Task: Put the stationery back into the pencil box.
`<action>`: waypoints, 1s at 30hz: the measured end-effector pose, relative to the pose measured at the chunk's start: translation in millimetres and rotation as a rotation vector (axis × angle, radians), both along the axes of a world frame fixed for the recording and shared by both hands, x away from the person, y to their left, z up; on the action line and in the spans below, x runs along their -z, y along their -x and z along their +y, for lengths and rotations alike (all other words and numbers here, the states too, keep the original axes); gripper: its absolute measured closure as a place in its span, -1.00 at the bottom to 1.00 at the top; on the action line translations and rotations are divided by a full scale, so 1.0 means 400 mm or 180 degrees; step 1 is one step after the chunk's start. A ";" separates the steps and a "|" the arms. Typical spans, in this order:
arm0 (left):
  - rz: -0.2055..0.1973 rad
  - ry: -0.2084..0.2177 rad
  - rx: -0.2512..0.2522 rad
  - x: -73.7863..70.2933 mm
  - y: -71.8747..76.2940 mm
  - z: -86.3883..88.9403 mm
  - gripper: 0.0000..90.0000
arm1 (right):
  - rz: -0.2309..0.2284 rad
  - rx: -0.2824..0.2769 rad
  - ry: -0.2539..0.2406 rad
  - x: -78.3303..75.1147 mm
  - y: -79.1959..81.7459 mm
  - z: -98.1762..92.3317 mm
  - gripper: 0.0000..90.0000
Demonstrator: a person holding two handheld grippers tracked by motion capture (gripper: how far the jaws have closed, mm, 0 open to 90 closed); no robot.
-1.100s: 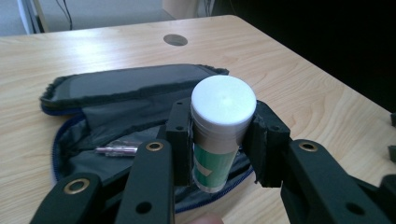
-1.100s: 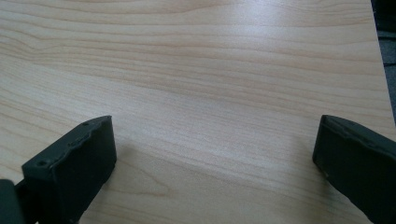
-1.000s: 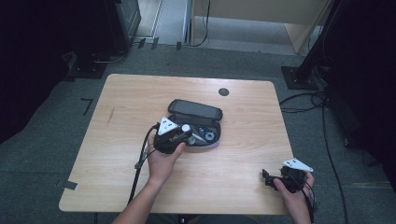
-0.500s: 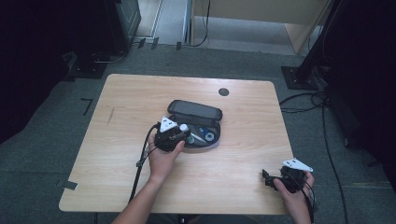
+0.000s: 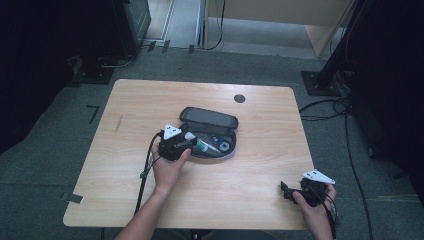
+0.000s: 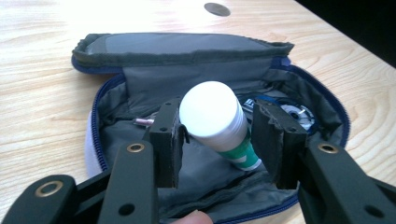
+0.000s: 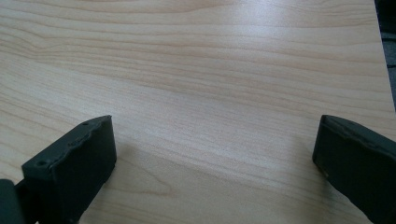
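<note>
Tube point(image 6: 217, 126) w/ white cap sits inside the open pouch point(image 6: 140, 79) mid-table, tilted up between my left gripper point(image 6: 217, 142). Jaws bracket it w/ a gap on one side; can't tell if it's pinched or loose. Judging I'm at the grab-or-drop step. Next: settle that, then lift clear. Right gripper point(image 7: 212, 154) spread wide, idle over bare table point(image 7: 210, 60).
</note>
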State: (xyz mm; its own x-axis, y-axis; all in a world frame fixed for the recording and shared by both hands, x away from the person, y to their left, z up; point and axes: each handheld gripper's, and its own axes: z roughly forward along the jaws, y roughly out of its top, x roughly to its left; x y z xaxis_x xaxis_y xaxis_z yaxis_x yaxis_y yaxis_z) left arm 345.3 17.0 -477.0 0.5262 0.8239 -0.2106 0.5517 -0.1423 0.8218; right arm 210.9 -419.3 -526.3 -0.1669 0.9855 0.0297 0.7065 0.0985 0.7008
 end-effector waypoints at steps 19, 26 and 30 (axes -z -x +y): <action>-0.0210 -0.0424 -0.0332 0.014 -0.004 -0.022 -0.19 | 0.0000 0.0000 0.0000 0.000 0.000 0.000 -1.00; -0.0210 -0.0465 -0.0314 0.012 0.002 -0.024 -0.21 | 0.0000 -0.0001 0.0000 0.000 0.000 0.000 -1.00; -0.0240 -0.0420 -0.0288 0.001 0.010 -0.019 -0.27 | 0.0000 0.0000 -0.0001 0.000 0.000 0.000 -1.00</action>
State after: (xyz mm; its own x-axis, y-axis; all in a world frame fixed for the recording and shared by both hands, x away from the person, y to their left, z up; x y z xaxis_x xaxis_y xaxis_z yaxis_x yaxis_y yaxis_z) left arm 341.4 9.5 -477.4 0.4588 0.8865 -0.0602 0.5047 -0.2043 0.8388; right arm 210.9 -419.4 -526.3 -0.1670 0.9855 0.0299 0.7066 0.0985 0.7008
